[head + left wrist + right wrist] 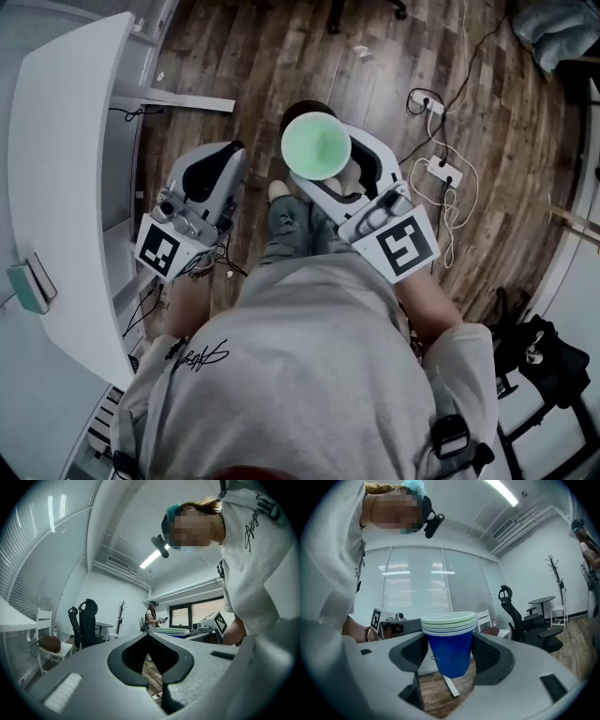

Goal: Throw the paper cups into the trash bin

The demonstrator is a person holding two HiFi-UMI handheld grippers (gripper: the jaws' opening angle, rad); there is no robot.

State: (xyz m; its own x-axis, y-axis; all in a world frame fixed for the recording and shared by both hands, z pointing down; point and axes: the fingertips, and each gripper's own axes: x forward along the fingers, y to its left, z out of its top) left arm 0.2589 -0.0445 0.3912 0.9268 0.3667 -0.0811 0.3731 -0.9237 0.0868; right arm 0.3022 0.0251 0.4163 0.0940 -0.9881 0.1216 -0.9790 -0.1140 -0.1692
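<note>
The right hand-held gripper [449, 656] pinches the stacked paper cups [450, 620] upright between its jaws, over the wooden floor [281, 56]; the left hand-held gripper [149, 635] is pressed together, empty, with a white worktop [66, 141] at its left

A stack of nested paper cups [450, 641], blue outside and pale green inside, is sitting upright, pinched between the right gripper's [449, 652] jaws.

No word or number can be read anywhere. A dark cursive script print [199, 354] sits on the person's pale shirt [309, 375] at the lower left of the head view; its letters cannot be made out. The cubes on the left gripper [232, 155] and right gripper [317, 141] each carry a black-and-white square marker [158, 251], a pattern, not lettering.
</note>
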